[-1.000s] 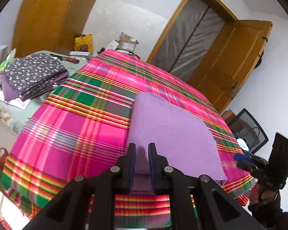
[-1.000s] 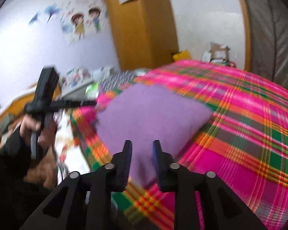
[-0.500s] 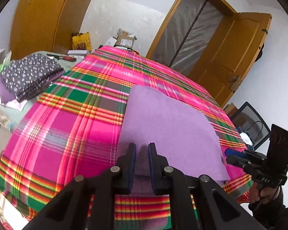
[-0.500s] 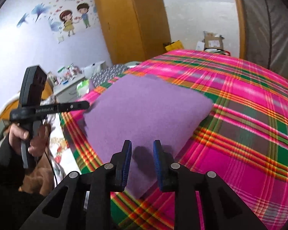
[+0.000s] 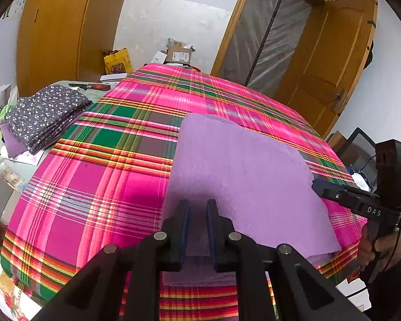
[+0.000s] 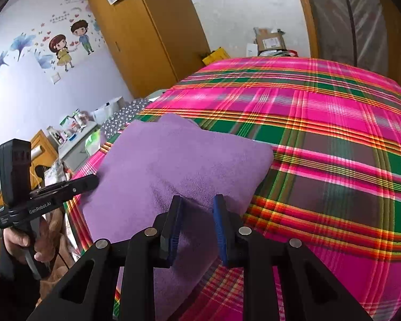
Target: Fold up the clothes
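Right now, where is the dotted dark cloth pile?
In the left wrist view, the folded dotted pile sits at far left, off the plaid bedspread, atop a side table.

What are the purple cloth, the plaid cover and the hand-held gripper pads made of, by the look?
Purple cloth: looks like fleece or terry, matte, with a fuzzy nap and soft rounded fold edges.
Plaid cover: seems a thin woven fabric, flat, with a slight sheen on the pink.
Pads: blue, matte, probably rubber or foam; the fingers look like black plastic.

- Plain lilac cloth (image 5: pixel 240 176) between the black, blue-padded fingers (image 5: pixel 183 230).
- Pink, green and orange plaid bedspread (image 5: pixel 107 176) beneath them.
- Dark, white-dotted fabric stack (image 5: pixel 44 112) far left.
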{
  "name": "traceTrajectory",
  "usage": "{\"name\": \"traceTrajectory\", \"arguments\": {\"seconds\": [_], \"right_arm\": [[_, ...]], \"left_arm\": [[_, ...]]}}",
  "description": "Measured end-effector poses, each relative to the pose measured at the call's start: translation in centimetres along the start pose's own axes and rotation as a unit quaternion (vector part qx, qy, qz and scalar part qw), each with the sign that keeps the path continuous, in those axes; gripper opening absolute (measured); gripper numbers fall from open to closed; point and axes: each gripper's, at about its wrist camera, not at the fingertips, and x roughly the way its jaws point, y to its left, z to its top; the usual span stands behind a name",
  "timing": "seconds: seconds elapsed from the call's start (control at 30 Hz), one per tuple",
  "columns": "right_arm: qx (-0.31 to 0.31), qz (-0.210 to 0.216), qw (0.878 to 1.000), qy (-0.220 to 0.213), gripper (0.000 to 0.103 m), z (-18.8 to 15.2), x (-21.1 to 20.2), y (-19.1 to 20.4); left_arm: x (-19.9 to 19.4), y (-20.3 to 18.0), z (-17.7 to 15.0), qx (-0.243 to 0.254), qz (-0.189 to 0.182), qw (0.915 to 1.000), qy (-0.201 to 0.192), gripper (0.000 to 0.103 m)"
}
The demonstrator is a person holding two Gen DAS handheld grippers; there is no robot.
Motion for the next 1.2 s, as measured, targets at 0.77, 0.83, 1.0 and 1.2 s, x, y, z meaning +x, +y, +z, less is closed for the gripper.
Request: {"name": "traceTrajectory", "arguments": {"seconds": [0.77,0.83,1.0,1.2], "right_arm": [[0.063,0.042,0.997,-0.010,0.041,-1.3,-1.8,-1.9],[0.096,0.059,0.994,-0.009,0.042,-1.7,-1.9,-3.0],[0.166,0.095,0.982,-0.007,0.050,-1.9,-1.3,-5.3],[0.219,0.138,0.966,0.005,0.056,-1.6,0.5,-6.9]], "left_arm": [[-0.4,3.6,0.5,-0.033,-0.023,0.9992,-0.005,0.019],[0.3,4.5,0.3,-0.050,-0.041,0.9978,0.017,0.020],[0.9,5.3,-0.2,-0.078,-0.080,0.9932,0.033,0.025],[1.4,5.5,-0.6,-0.091,-0.111,0.9883,0.050,0.031]]}}
